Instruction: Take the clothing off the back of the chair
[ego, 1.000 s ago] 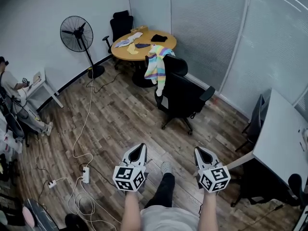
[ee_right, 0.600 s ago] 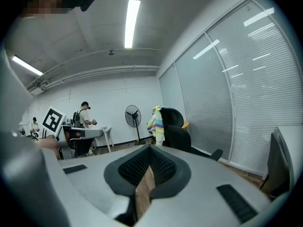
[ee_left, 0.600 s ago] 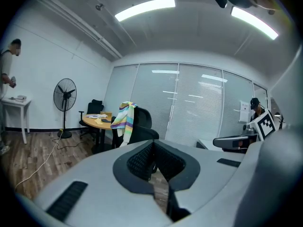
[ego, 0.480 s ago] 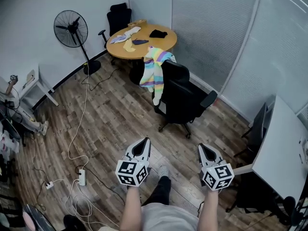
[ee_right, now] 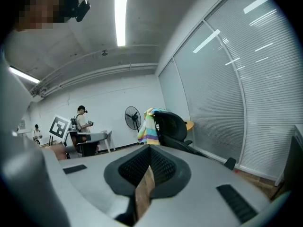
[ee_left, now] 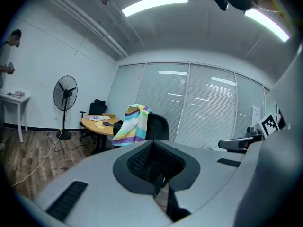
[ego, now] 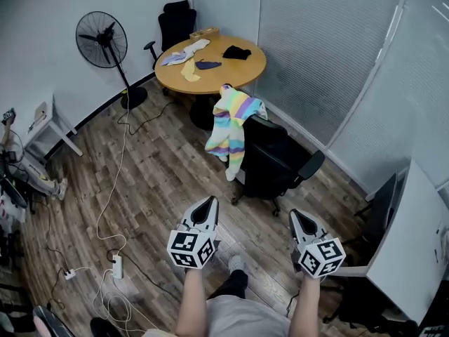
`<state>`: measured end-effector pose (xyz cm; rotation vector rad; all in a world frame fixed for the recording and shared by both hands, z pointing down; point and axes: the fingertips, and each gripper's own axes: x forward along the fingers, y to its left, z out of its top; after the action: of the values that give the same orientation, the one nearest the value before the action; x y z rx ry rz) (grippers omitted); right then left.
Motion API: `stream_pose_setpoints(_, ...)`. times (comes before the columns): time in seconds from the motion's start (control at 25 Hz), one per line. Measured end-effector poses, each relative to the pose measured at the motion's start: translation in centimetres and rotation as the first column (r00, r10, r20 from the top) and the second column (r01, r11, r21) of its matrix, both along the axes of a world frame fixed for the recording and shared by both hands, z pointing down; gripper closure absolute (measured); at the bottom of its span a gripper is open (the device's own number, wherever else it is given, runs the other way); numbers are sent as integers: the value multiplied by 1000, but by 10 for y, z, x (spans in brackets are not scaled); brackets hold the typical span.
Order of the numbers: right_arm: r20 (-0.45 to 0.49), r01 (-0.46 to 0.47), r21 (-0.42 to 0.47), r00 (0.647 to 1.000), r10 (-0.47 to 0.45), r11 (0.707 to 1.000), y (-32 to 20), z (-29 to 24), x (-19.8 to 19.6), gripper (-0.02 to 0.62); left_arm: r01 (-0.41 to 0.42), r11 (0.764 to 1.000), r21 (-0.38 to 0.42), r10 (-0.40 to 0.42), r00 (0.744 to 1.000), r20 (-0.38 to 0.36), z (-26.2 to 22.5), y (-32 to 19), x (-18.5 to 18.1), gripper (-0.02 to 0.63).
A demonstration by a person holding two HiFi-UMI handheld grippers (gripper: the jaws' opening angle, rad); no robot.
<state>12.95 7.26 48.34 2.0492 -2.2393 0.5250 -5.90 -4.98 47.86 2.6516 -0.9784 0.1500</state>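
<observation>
Nearer the chair (ego: 275, 161) now, left gripper (ego: 208, 202) and right gripper (ego: 297, 216) reach forward, jaws closed on nothing.

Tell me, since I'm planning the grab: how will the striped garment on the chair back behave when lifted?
Probably floppy and light: the striped garment hangs in soft folds over the chair back. It may snag and roll the wheeled chair.

Grey left gripper (ego: 210, 201) and right gripper (ego: 295, 215) (black-and-white marker cubes (ego: 189, 250)), grey shirt (ego: 238, 319).
</observation>
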Motion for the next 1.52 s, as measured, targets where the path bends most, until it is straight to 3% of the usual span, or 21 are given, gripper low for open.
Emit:
stream_pose_setpoints(0.28,-37,8,-28,999,-9,1000,-56,8,32,574,11,1000,-18,-11,1000,-12,13,-68,24,578)
stream_pose_setpoints(0.48,-127,37,-103,991,-50,994,-82,18,43,574,72,997,-28,-74,995,-71,13,-107,14,578)
stream_pose_setpoints(1.04,-228,89,-96,967,-109,991,-152,7,87,574,162,986,-38,-164,984,-73,21,-147,-8,578)
stream_pose_setpoints(1.28,-272,165,-102,944,-187,981,-198,9,121,574,235,971,-43,-237,970,-46,23,-163,-12,578)
stream_pose_setpoints(1.52,-238,267,-78,931,-278,961,-271,14,165,574,340,940,-25,-339,940,42,31,-181,1,578)
